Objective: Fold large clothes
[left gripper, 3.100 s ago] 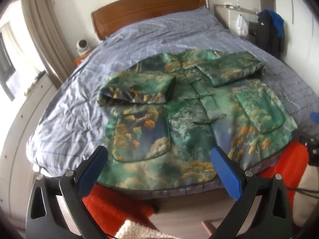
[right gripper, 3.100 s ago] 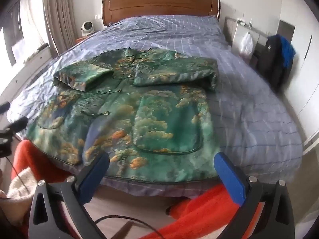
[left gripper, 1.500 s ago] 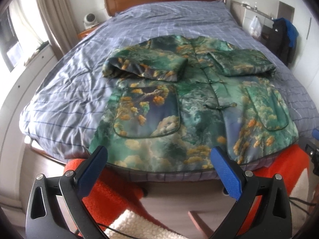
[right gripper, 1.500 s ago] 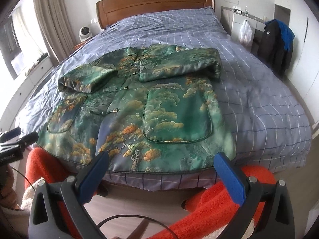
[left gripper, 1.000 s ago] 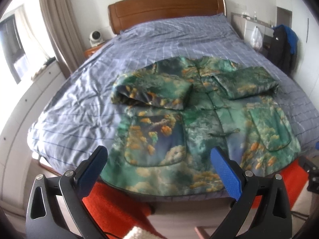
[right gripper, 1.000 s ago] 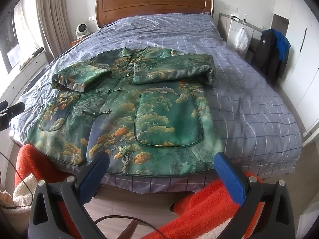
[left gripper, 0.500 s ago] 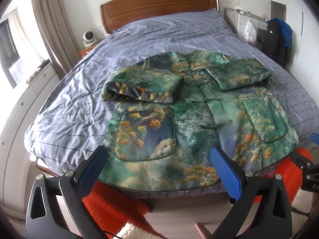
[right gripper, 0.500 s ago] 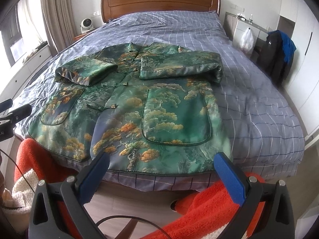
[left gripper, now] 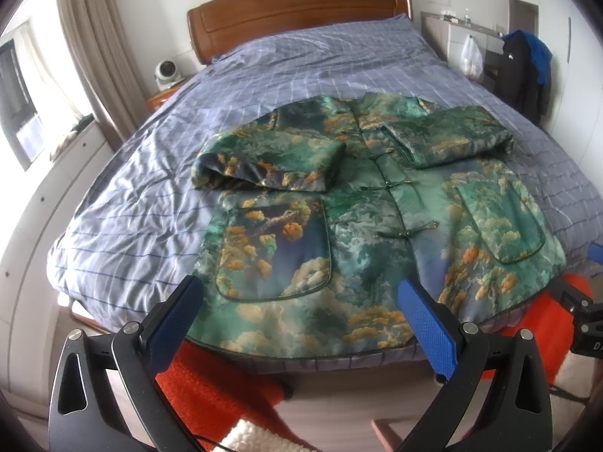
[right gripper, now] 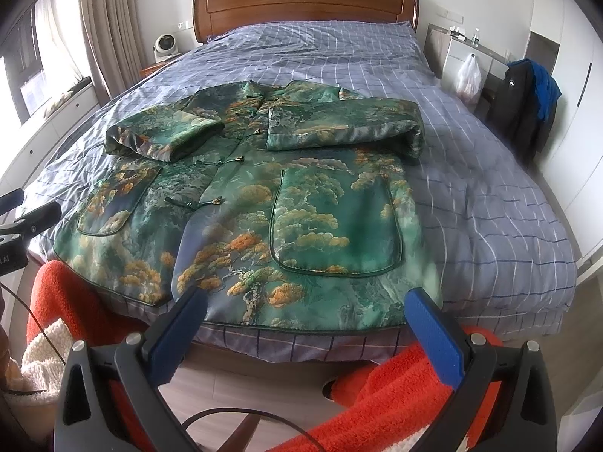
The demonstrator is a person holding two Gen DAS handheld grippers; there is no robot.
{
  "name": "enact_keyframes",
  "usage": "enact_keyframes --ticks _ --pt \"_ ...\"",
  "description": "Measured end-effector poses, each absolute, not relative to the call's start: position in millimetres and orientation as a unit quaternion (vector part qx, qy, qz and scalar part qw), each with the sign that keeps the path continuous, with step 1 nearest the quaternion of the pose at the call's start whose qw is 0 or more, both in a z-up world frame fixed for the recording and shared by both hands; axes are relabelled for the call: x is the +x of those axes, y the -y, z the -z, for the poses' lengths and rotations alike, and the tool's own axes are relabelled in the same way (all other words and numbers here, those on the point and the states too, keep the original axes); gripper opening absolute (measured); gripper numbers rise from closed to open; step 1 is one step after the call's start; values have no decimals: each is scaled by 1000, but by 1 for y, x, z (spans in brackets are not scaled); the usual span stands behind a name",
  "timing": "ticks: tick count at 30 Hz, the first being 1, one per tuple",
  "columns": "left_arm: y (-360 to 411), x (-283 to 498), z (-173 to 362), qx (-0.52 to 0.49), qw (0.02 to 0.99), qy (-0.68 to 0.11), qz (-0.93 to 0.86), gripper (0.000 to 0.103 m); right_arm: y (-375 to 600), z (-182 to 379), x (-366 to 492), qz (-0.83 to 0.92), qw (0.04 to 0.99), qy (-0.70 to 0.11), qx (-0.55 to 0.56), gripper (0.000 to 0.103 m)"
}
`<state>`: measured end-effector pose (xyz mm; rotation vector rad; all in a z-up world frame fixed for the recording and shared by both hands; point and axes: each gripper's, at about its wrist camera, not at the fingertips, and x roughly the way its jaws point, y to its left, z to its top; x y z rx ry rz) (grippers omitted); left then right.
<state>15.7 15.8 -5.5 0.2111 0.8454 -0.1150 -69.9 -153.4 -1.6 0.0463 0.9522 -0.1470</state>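
Observation:
A large green jacket with orange tree print (left gripper: 361,226) (right gripper: 245,203) lies flat, front up, on the bed, hem toward me at the bed's foot edge. Both sleeves are folded across the chest: one (left gripper: 264,162) on the left, one (right gripper: 339,124) on the right. My left gripper (left gripper: 301,320) is open and empty, just short of the hem's left half. My right gripper (right gripper: 305,324) is open and empty, just short of the hem's right half. Each gripper's edge shows in the other's view.
The bed has a blue checked cover (right gripper: 490,188) and a wooden headboard (right gripper: 301,3). An orange fuzzy garment (right gripper: 395,395) is below the grippers. A curtain and low cabinet (left gripper: 45,188) stand left; a dark coat (right gripper: 524,101) and nightstand stand right.
Both grippers stay open and hover at the bed's foot, swaying slightly; the views shift a little nearer the hem. The jacket has not moved.

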Motion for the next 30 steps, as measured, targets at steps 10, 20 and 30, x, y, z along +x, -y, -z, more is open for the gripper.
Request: enact_keyframes --ticks 10,20,30 --pt "-11 11 5 106 905 -407 61 103 151 1 -72 67 886 -459 20 103" --pt "-10 7 7 108 904 -408 61 103 150 1 -73 66 887 -457 20 103" --pt "-11 6 9 112 903 -410 61 103 146 1 -74 63 886 -458 20 103"
